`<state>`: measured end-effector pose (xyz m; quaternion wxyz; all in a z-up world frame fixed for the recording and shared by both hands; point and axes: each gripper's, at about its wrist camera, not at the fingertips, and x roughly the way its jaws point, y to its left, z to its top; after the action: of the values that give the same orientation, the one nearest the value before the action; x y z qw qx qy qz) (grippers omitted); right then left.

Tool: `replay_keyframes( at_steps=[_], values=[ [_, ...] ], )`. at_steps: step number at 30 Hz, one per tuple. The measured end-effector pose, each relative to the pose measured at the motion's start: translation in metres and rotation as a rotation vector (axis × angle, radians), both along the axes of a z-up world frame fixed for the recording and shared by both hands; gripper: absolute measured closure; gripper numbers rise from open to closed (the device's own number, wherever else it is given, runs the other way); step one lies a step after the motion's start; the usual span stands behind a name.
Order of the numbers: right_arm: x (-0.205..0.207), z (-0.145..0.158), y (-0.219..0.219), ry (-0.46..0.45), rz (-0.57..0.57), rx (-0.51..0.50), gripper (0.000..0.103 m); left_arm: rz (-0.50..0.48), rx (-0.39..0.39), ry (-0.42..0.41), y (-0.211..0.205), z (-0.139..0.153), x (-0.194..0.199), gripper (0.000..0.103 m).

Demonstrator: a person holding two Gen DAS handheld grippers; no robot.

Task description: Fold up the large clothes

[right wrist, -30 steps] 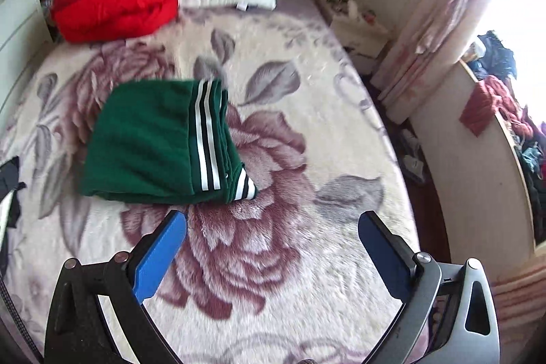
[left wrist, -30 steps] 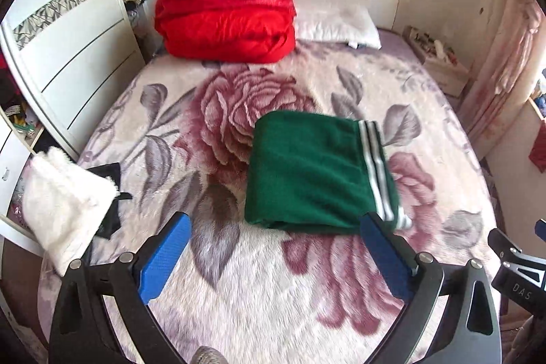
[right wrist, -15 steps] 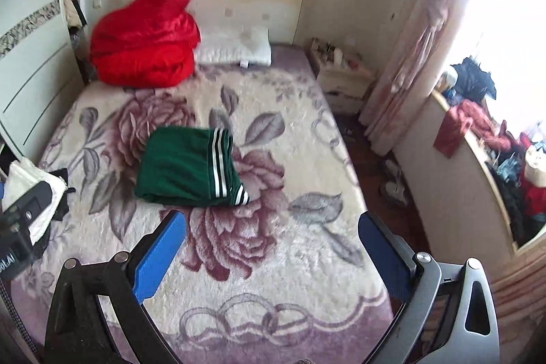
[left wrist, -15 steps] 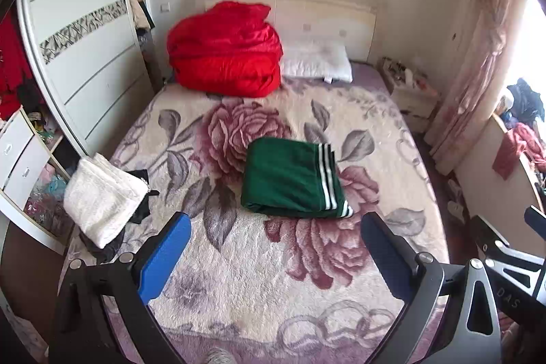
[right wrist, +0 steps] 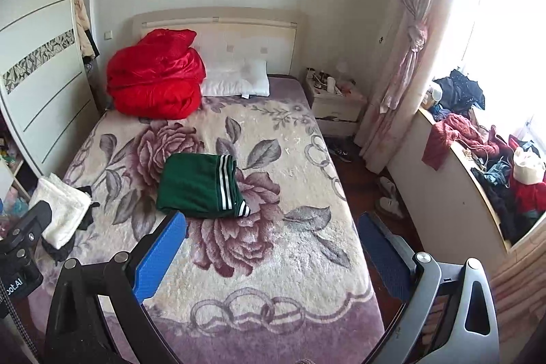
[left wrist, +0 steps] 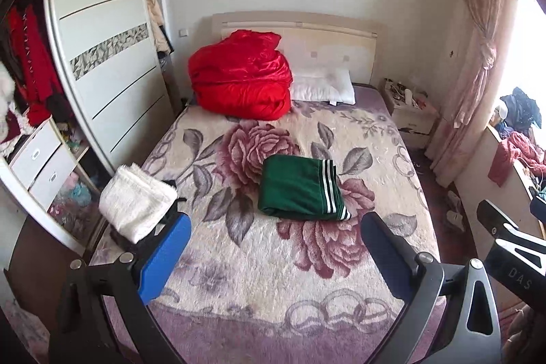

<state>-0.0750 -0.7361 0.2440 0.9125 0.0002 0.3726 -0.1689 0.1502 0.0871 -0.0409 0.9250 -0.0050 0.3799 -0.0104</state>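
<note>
Both my tongs — left, right — gape released; the folded green garment lies at twelve o'clock on the bed.

Two wrist cameras, both looking from beyond the foot of the bed toward its headboard

The left view sits off the bed's foot, far back and high enough to take in the whole bed, angled slightly down — the wardrobe fills its left edge. The right view looks the same way from a spot further toward the window side of the bed. Both share the bed, the folded green garment at its middle, the red quilt and the nightstand — each also catches an edge of the other gripper.
</note>
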Motion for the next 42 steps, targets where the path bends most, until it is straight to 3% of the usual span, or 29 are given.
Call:
replay_keyframes(
  at_steps=[15,42],
  values=[
    [-0.028,0.045,0.006,-0.041,0.063,0.007,0.0,-0.011,-0.005,-0.039,0.001,0.03,-0.027,0.001],
    [-0.022,0.062,0.008,-0.056,0.097,-0.015,0.0,-0.016,0.005,-0.069,0.0,0.041,-0.035,0.001]
  ],
)
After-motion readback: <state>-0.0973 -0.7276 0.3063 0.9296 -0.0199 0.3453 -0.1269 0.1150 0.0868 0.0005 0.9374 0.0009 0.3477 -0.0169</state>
